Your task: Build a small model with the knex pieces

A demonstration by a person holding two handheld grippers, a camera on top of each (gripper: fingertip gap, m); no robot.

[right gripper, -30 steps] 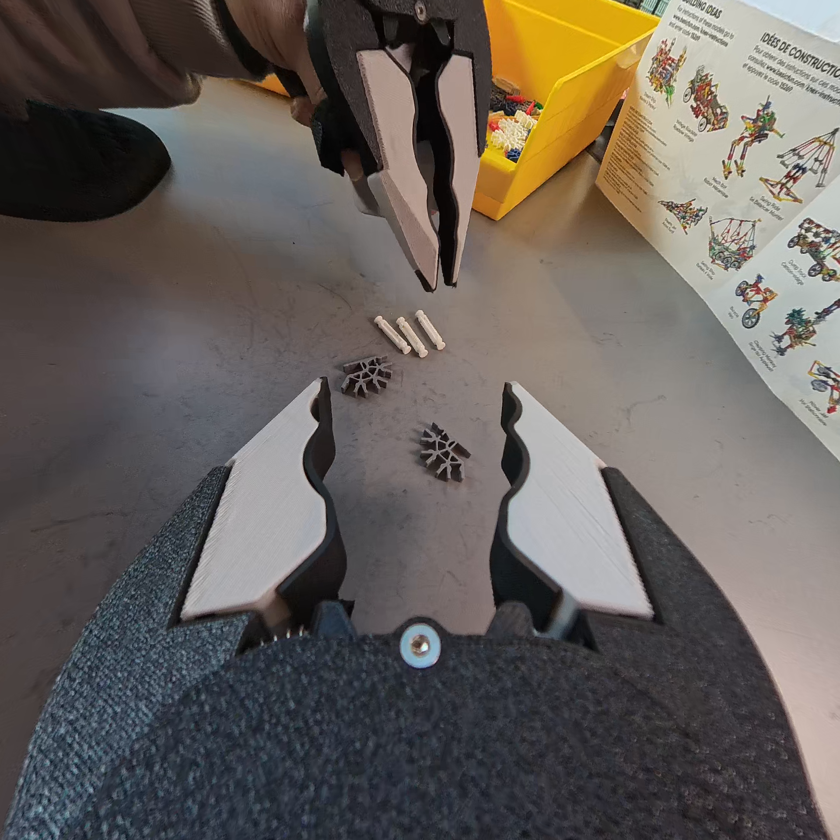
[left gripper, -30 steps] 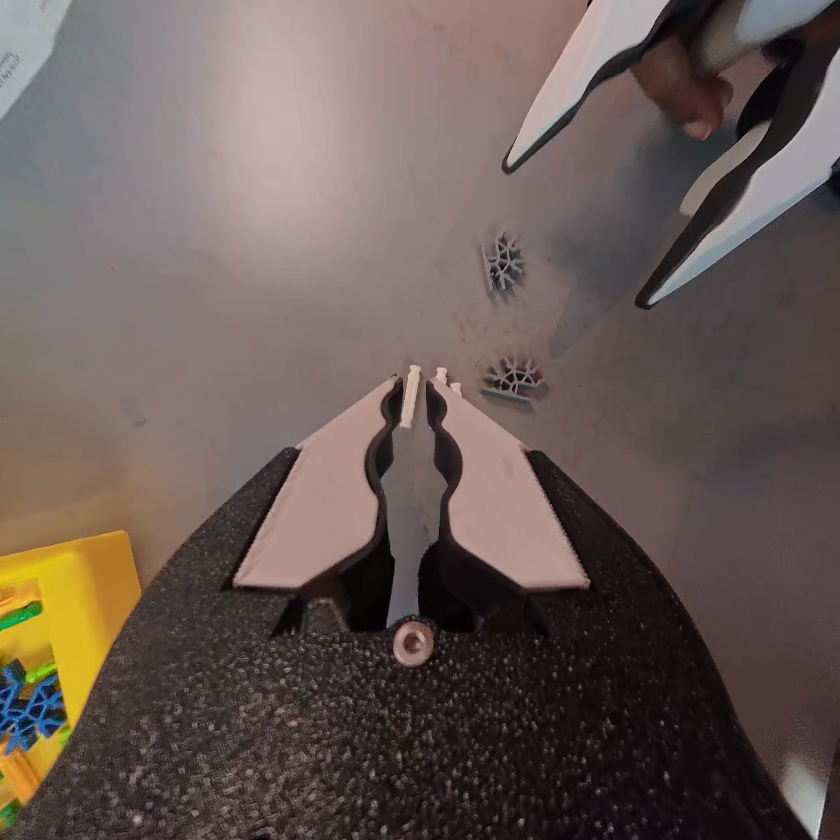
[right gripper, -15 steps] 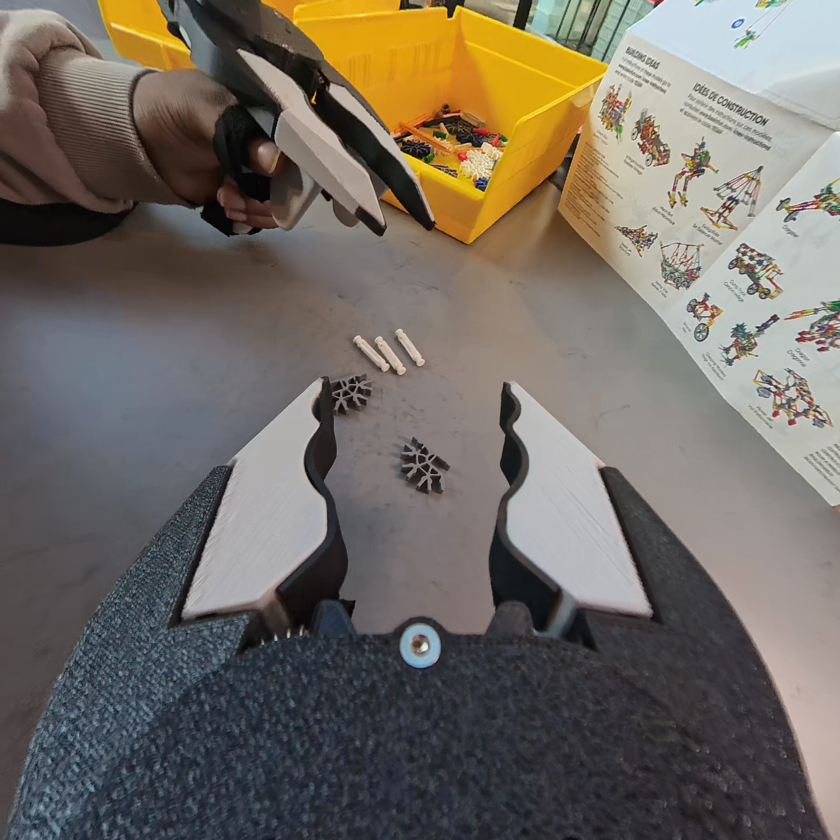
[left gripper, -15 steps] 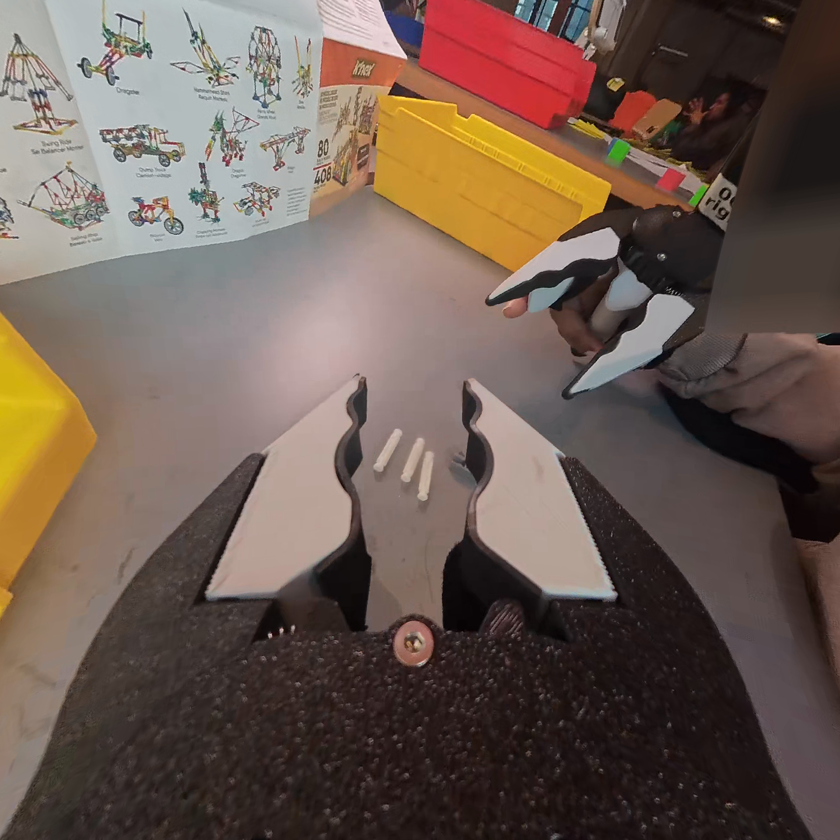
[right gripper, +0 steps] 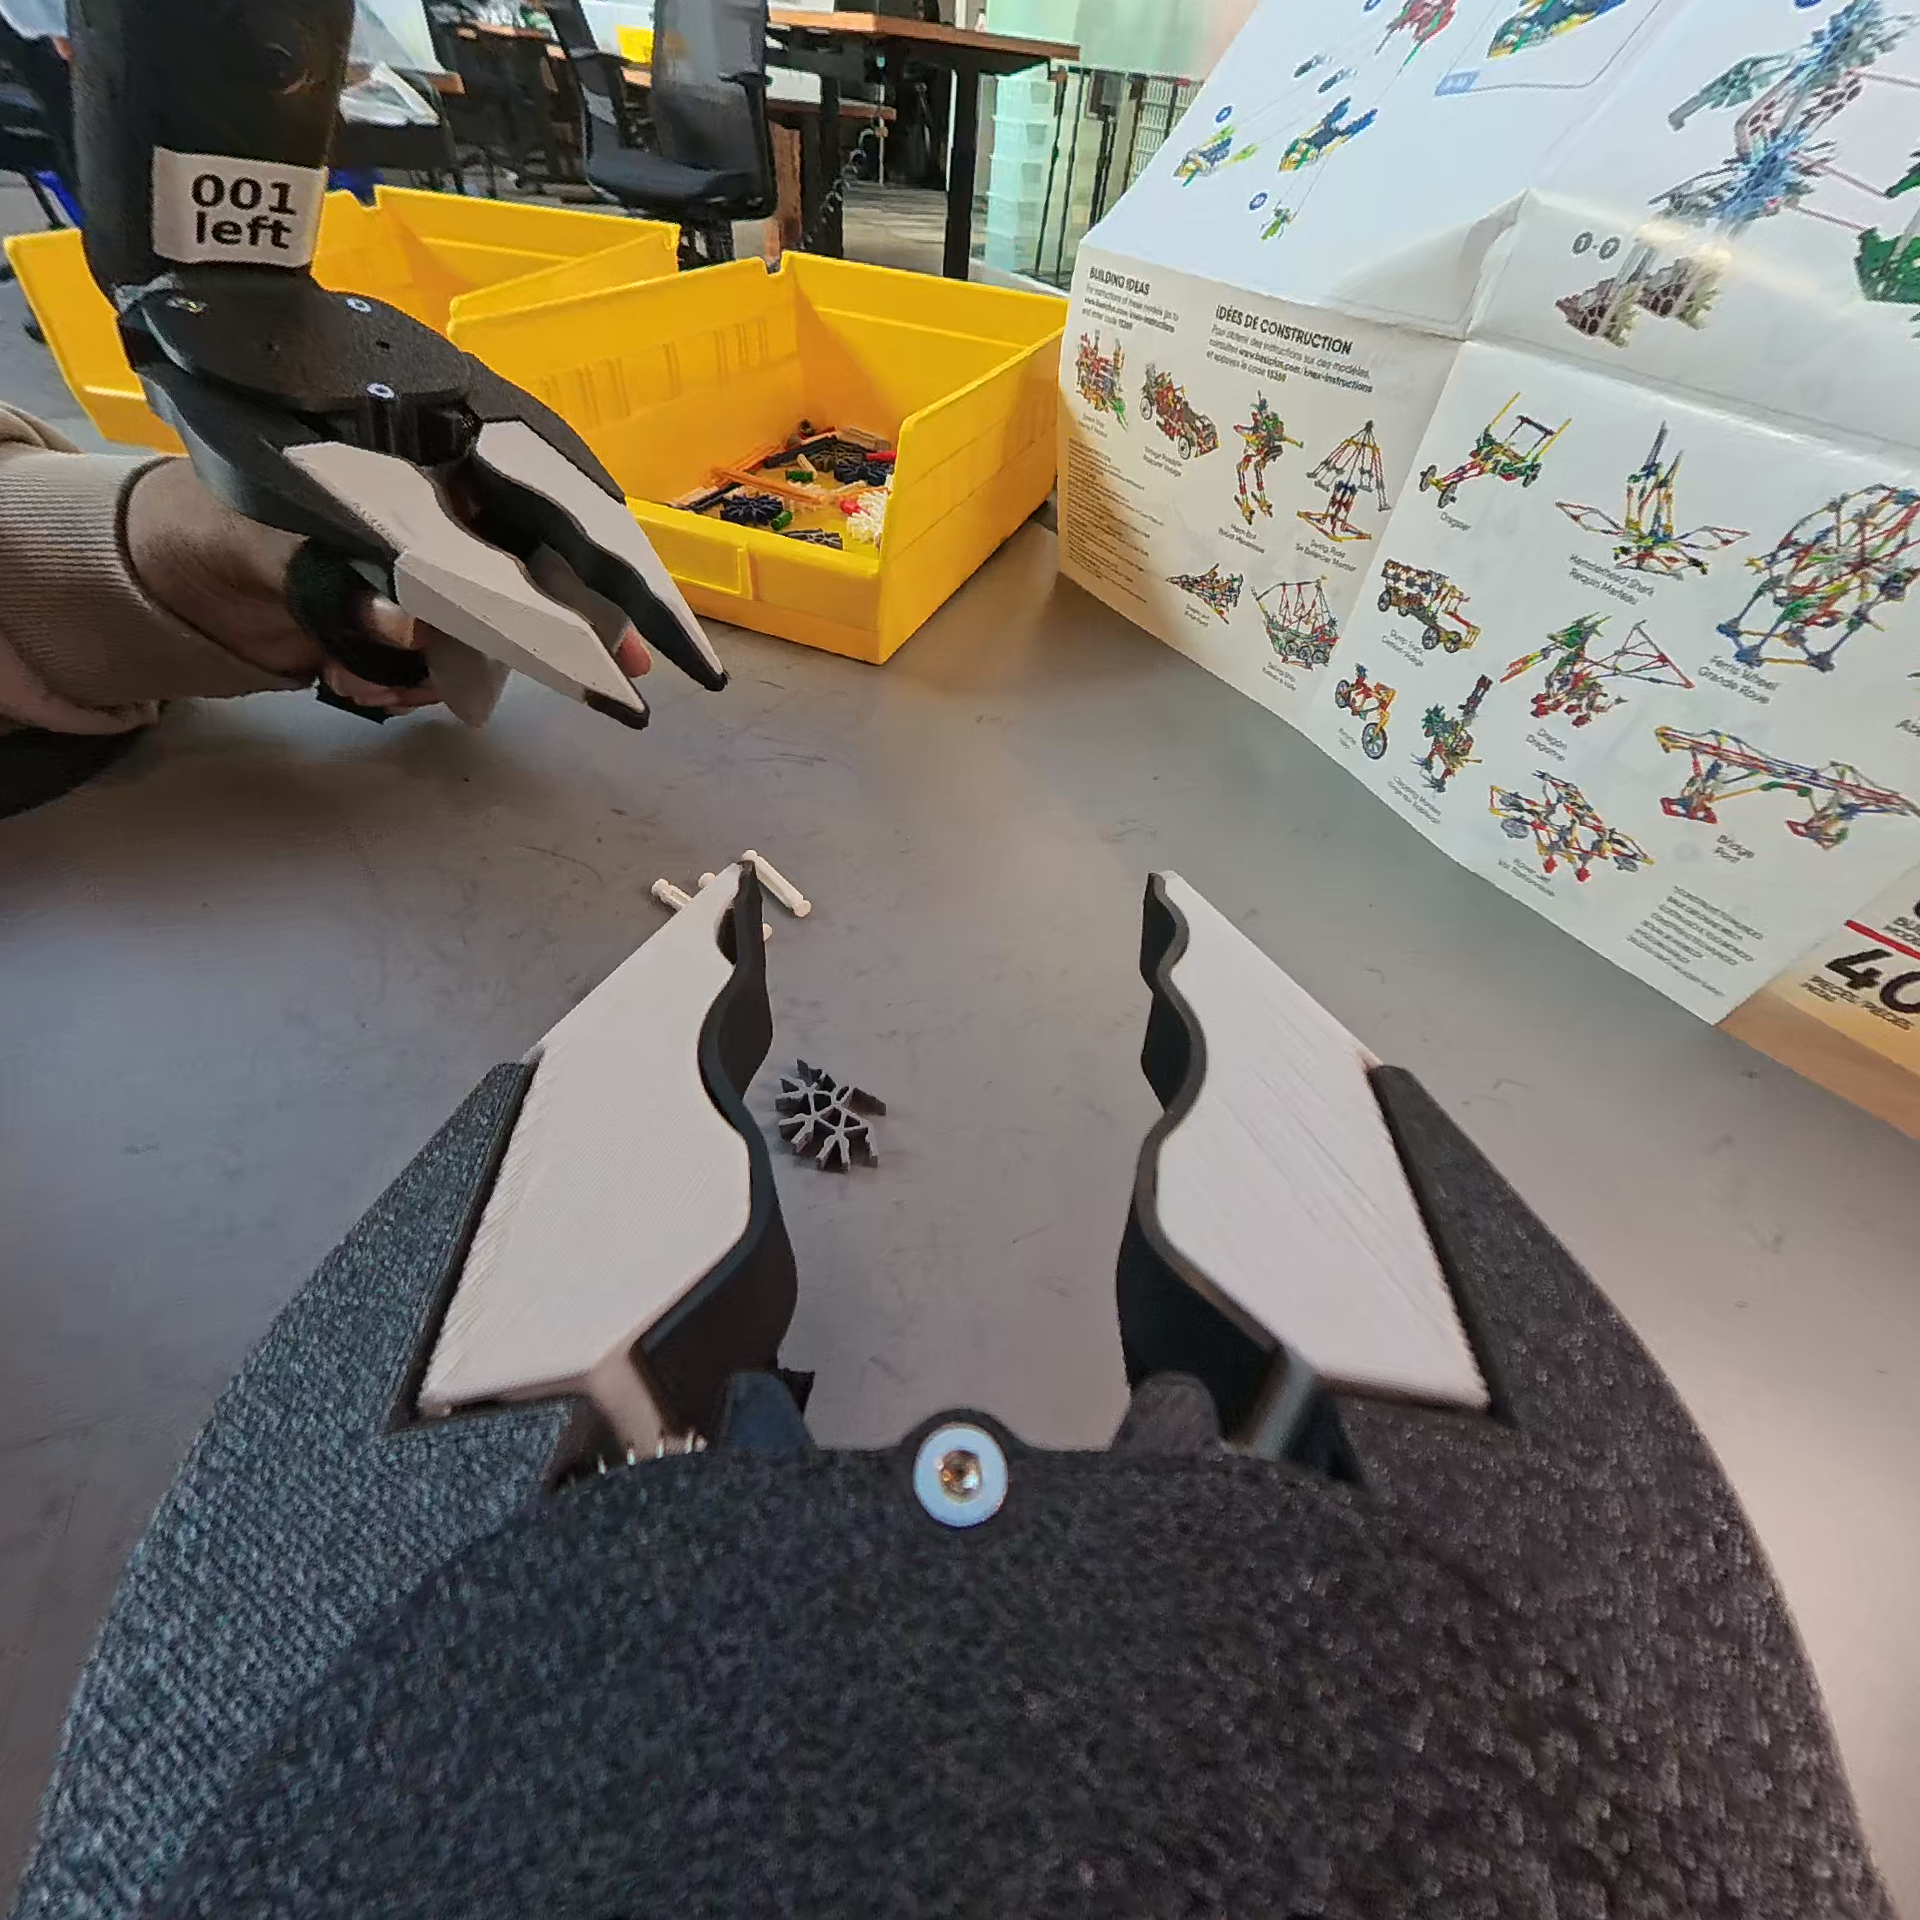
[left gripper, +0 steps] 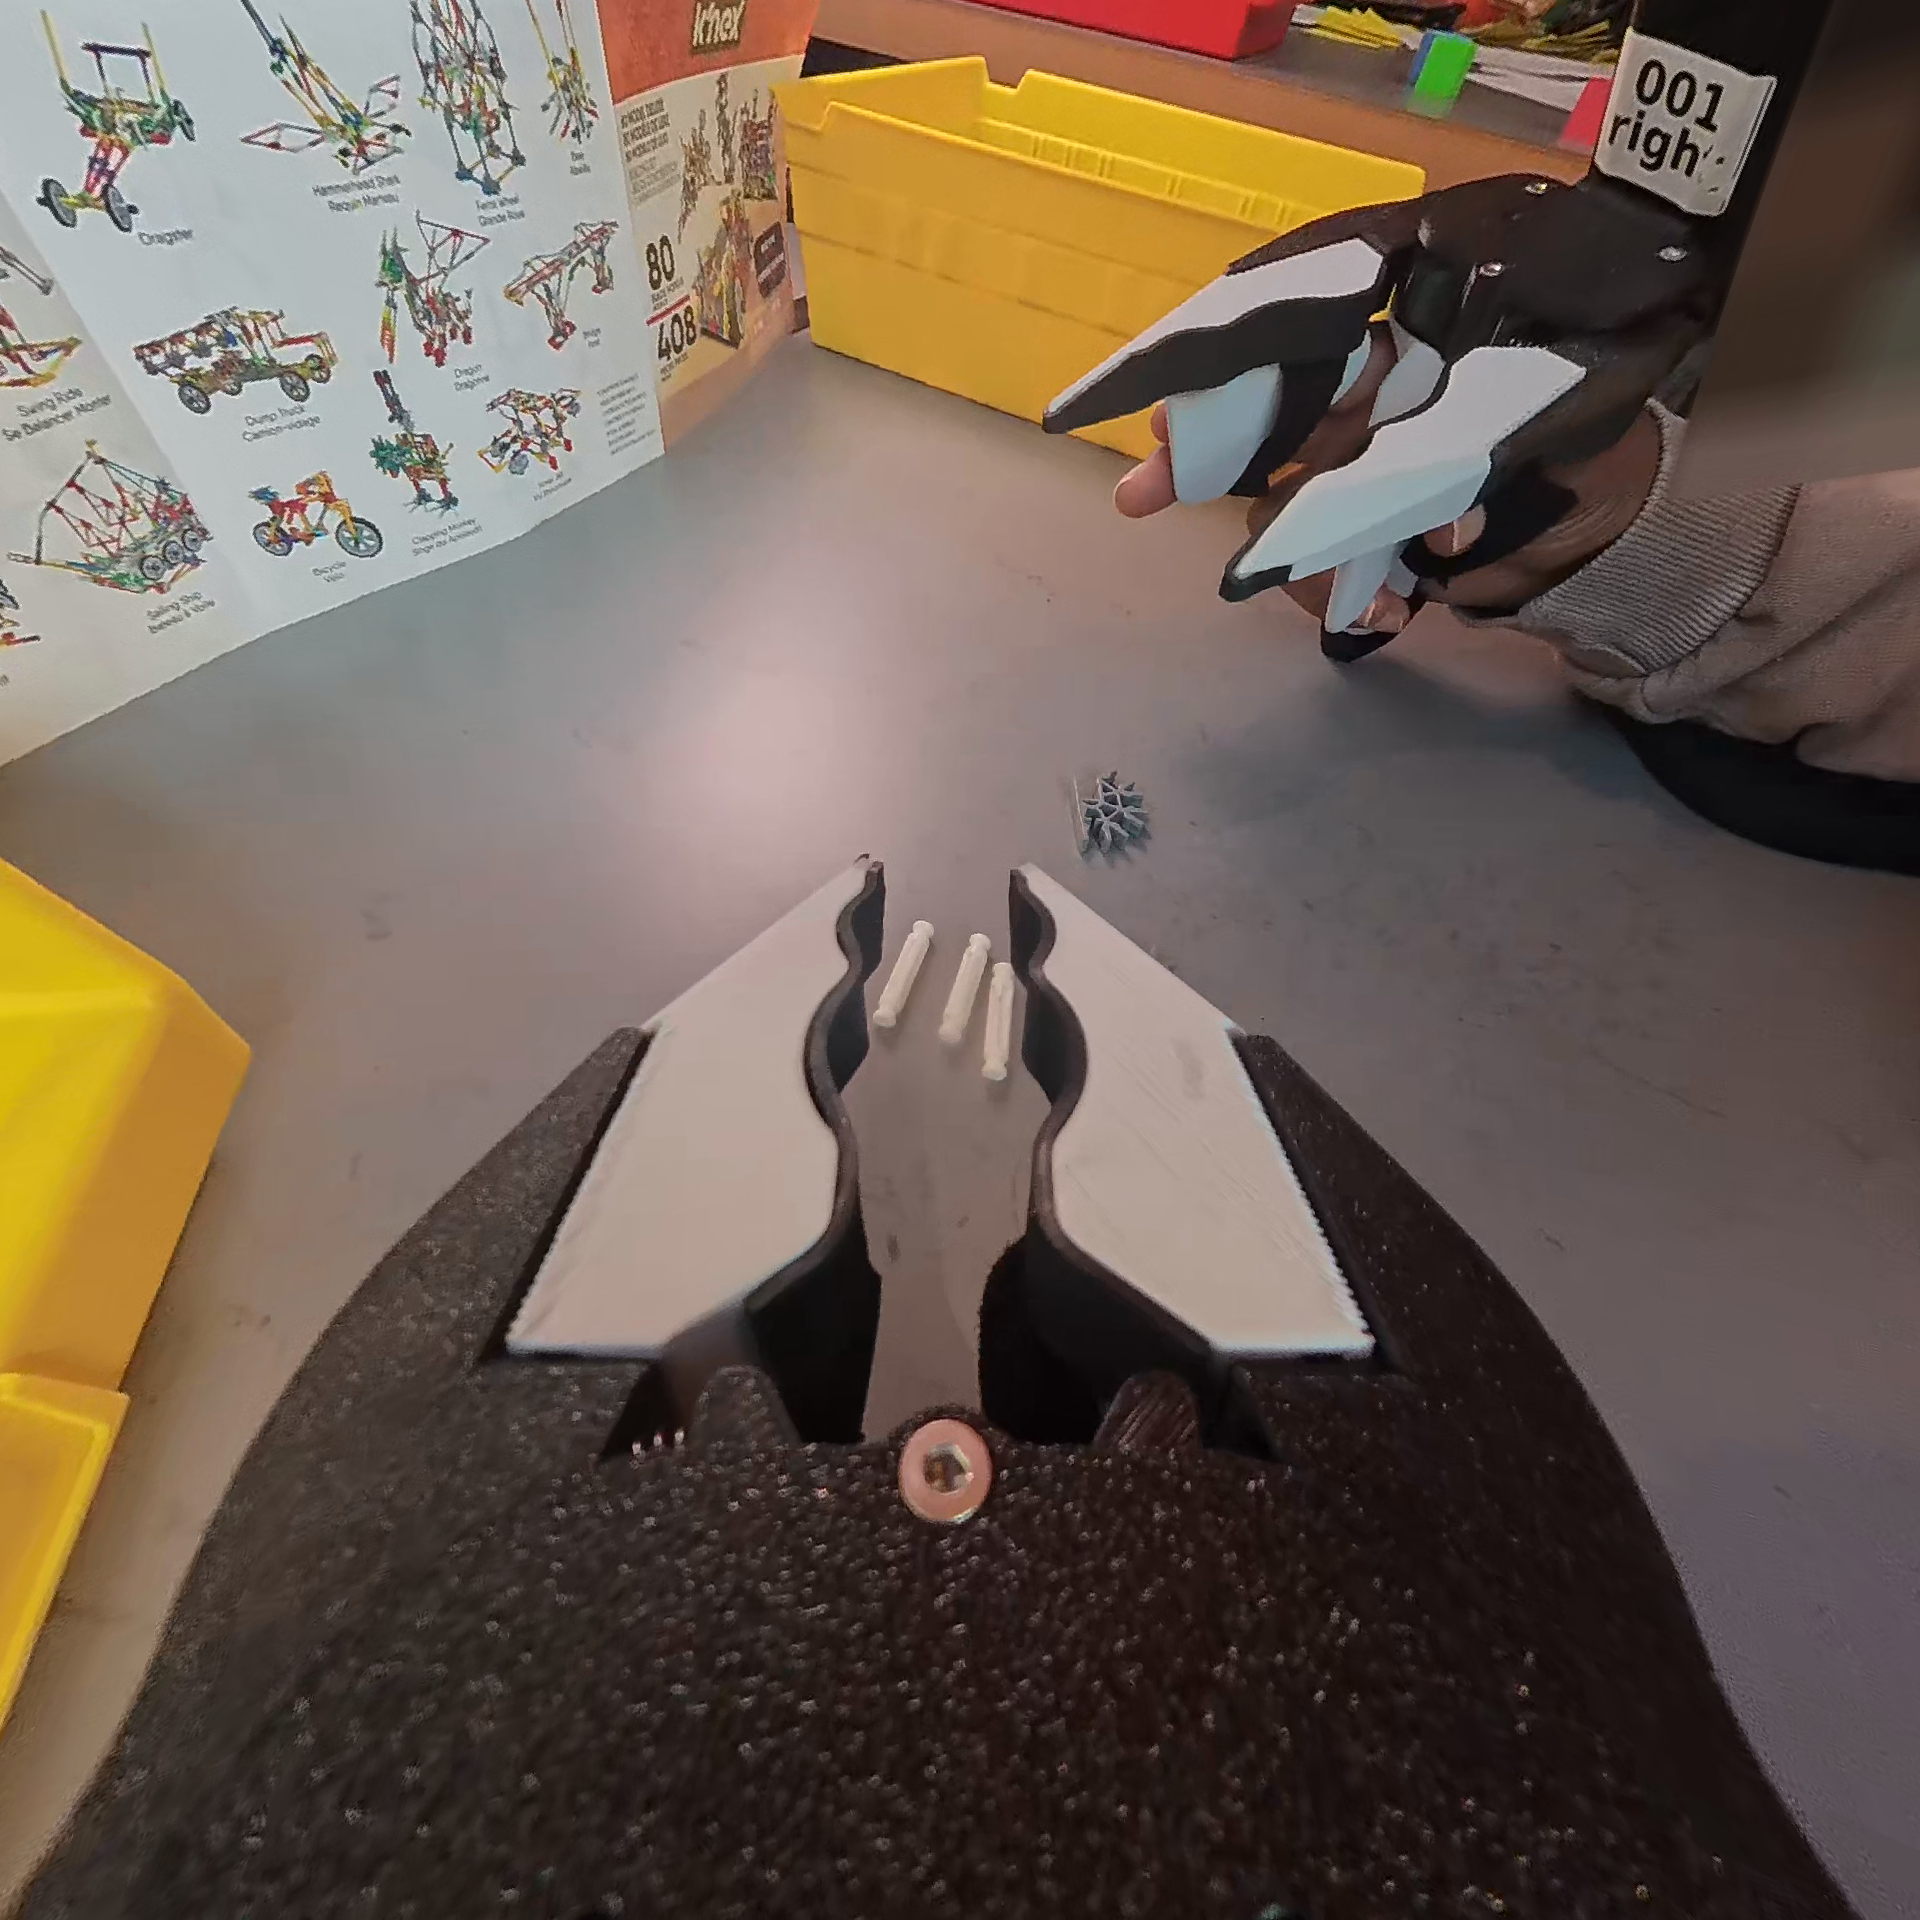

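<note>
Three white rods [left gripper: 964, 987] lie side by side on the grey table and show through the gap of my left gripper [left gripper: 945, 871]. It is open and empty, held above the table, as the right wrist view [right gripper: 670, 698] confirms. The rods also show in the right wrist view [right gripper: 777, 883], partly behind a fingertip. My right gripper [right gripper: 950, 878] is open wide and empty, low over the table. A dark grey snowflake-shaped connector [right gripper: 828, 1114] lies on the table between its fingers, untouched. The connector [left gripper: 1114, 810] and the right gripper [left gripper: 1141, 509] also show in the left wrist view.
A yellow bin [right gripper: 810, 592] with mixed coloured pieces stands beyond the rods, more yellow bins behind it. Another yellow bin [left gripper: 987, 260] stands at the back and one at the left edge [left gripper: 83, 1122]. A folded picture sheet [right gripper: 1558, 520] and box stand at the right.
My left gripper swung up from pointing down at the rods to a level pose and drew back; its jaws widened, then narrowed somewhat. My right gripper shifted over the connectors, staying open.
</note>
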